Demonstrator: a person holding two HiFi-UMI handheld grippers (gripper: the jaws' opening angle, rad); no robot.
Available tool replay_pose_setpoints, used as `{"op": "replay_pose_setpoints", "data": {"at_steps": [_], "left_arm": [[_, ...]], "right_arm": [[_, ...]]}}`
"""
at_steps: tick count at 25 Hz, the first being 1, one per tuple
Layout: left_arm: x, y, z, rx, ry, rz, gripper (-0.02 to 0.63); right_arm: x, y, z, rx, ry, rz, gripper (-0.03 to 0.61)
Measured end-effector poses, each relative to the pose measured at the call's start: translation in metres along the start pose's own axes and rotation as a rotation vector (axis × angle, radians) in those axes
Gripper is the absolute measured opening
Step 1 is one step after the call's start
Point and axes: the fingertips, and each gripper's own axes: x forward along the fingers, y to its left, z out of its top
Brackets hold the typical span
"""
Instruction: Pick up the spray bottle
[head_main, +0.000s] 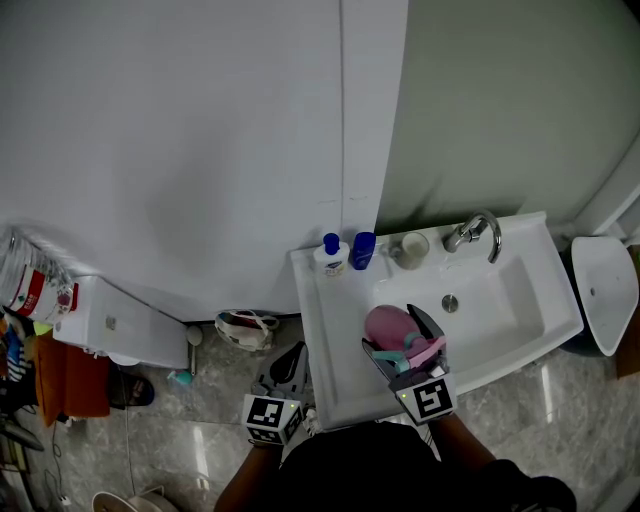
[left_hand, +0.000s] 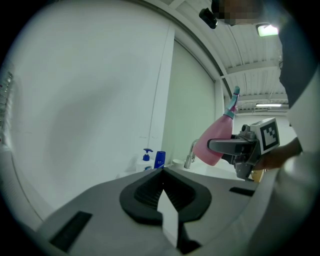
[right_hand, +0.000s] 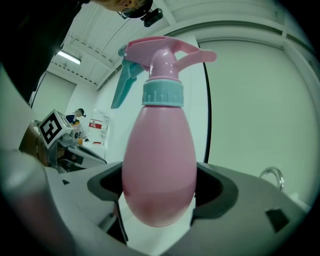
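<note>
Pink and egg-shaped, the spray bottle (right_hand: 159, 150) sits between the jaws of the right gripper (right_hand: 158, 200), which are clamped on the widest part of its belly, one dark pad on each side. Its long axis runs upright across the jaws: the teal collar and pink trigger head stand at the top of the right gripper view, and the rounded base hangs just below the pads.

In the head view the bottle (head_main: 386, 327) and the right gripper (head_main: 400, 340) are at lower centre, over the near left part of the white sink (head_main: 335, 300), in front of the faucet (head_main: 476, 232) and the two blue-topped bottles (head_main: 346, 253) on the back rim. From the left gripper view the bottle (left_hand: 215, 142) leans a little, neck up and to the right, and its base appears clear of the basin, so the pickup looks as good as made.

The left gripper (head_main: 290, 362) is at the sink's lower left corner, jaws together with nothing between them, well apart from the bottle. The bottle lies to its upper right. Any further lift belongs to the right hand, and the narrow hold on a curved, smooth belly could let the bottle slip or tip.
</note>
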Motion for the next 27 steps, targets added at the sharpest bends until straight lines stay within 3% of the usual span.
{"op": "replay_pose_setpoints", "data": {"at_steps": [27], "left_arm": [[-0.008, 0.005, -0.005, -0.016, 0.023, 0.013, -0.003]], "right_arm": [[0.011, 0.001, -0.026, -0.002, 0.058, 0.004, 0.405]]}}
